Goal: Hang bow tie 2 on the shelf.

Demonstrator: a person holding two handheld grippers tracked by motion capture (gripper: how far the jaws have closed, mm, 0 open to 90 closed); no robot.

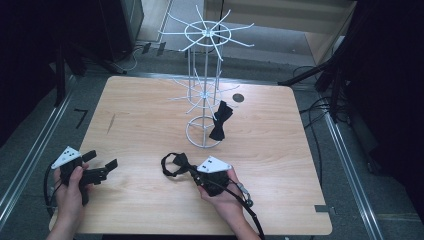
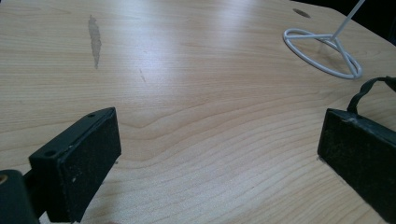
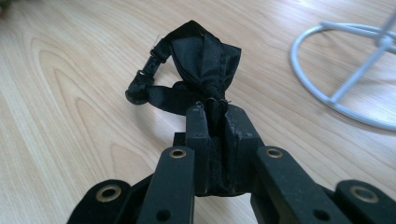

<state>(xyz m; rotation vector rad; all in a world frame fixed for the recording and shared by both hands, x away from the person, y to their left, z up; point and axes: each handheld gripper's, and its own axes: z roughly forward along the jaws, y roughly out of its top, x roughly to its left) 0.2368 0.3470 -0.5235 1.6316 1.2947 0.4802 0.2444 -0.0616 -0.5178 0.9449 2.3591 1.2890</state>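
Note:
A black bow tie [image 3: 205,65] with a looped strap is pinched between the pads of my right gripper [image 3: 215,109], which is shut on it just above the wooden table; in the high view this bow tie [image 1: 178,164] sticks out to the left of that gripper [image 1: 196,172]. A second black bow tie [image 1: 220,120] hangs from an arm of the white wire rack [image 1: 204,75] at the table's middle. My left gripper [image 1: 102,162] rests at the table's front left corner, its jaws wide apart over bare wood, with nothing between the pads [image 2: 88,163].
The rack's round wire base [image 2: 324,51] stands on the light wooden table [image 1: 140,115]. A dark round hole [image 1: 238,97] lies in the tabletop behind the rack. Dark floor with cables and metal rails surrounds the table.

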